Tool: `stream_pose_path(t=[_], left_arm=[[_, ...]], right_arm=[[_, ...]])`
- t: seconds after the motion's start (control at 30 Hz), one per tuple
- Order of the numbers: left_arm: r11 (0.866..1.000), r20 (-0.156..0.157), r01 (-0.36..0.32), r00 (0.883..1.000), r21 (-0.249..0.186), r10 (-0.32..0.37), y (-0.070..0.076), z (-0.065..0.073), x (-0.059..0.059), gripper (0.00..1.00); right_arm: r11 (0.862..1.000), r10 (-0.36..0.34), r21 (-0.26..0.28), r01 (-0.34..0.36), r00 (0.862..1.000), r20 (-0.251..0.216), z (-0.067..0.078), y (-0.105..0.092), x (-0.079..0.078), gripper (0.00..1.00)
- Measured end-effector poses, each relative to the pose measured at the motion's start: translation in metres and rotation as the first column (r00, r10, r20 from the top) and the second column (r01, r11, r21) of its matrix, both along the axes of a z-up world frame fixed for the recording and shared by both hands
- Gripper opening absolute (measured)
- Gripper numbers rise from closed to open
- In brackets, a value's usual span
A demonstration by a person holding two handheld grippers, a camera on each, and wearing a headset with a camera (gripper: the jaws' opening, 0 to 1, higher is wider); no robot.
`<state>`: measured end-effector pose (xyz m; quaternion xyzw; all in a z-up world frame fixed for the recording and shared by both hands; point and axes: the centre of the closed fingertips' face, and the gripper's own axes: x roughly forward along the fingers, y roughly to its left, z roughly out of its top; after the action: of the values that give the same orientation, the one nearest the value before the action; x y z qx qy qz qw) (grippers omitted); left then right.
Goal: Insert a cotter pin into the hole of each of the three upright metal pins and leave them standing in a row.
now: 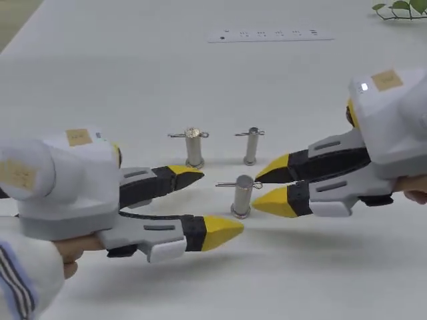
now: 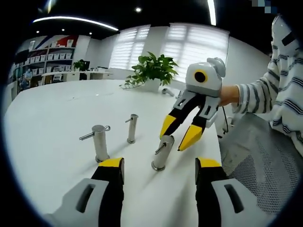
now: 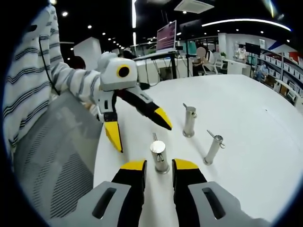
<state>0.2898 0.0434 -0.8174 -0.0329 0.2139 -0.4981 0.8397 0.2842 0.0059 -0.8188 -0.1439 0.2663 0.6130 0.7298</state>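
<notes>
Head view: a white table [image 1: 133,73] is carrying three upright metal pins; each one is wearing a cotter pin [image 1: 233,184] crosswise through its top
Front pin [image 1: 242,199]: standing nearest the person, between the two sets of yellow tips
Back pair: the left back pin [image 1: 193,152] and the right back pin [image 1: 251,149] are standing side by side behind it; the three are forming a triangle, not a line
Left gripper [image 1: 212,202]: reaching in from the left; its jaws are gaping wide and gripping nothing; the lower tip is lying just beside the front pin's base
Right gripper [image 1: 255,192]: reaching in from the right; its jaws are sitting slightly apart and holding nothing; its tips are just beside the front pin, and I cannot tell whether they are touching it
Left gripper view: the front pin is standing just ahead of the spread jaws; the right gripper is hovering beyond it
Right gripper view: the front pin is sitting at the mouth of the narrow gap; a striped sleeve [image 3: 71,78] is showing behind the left gripper
</notes>
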Motion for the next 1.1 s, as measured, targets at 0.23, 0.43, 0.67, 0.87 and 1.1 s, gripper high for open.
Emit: stream_pose_path(t=[0.23,0.43,0.67,0.87,1.1], left_arm=[[0.999,0.003,-0.042,0.999,0.009,0.042,0.020,0.006,-0.003,0.83],[0.998,0.018,-0.038,0.999,0.057,0.037,0.024,0.008,-0.011,0.99],[0.996,0.011,-0.049,0.999,0.071,0.048,0.026,0.011,-0.015,0.99],[0.995,0.007,-0.067,0.998,0.078,0.067,0.034,0.009,-0.018,0.99],[0.993,0.006,-0.083,0.997,0.089,0.083,0.039,0.007,-0.020,0.99]], right_arm=[[1.000,-0.010,0.014,0.010,1.000,0.006,-0.002,0.006,0.003,0.26],[1.000,-0.011,0.024,0.011,1.000,0.004,-0.005,0.014,0.005,0.26],[0.999,-0.017,0.033,0.017,1.000,0.003,-0.008,0.018,0.009,0.25],[0.999,-0.011,0.033,0.010,1.000,0.006,-0.013,0.019,0.010,0.22],[0.999,-0.002,0.047,0.002,1.000,0.003,-0.016,0.022,0.010,0.17]])
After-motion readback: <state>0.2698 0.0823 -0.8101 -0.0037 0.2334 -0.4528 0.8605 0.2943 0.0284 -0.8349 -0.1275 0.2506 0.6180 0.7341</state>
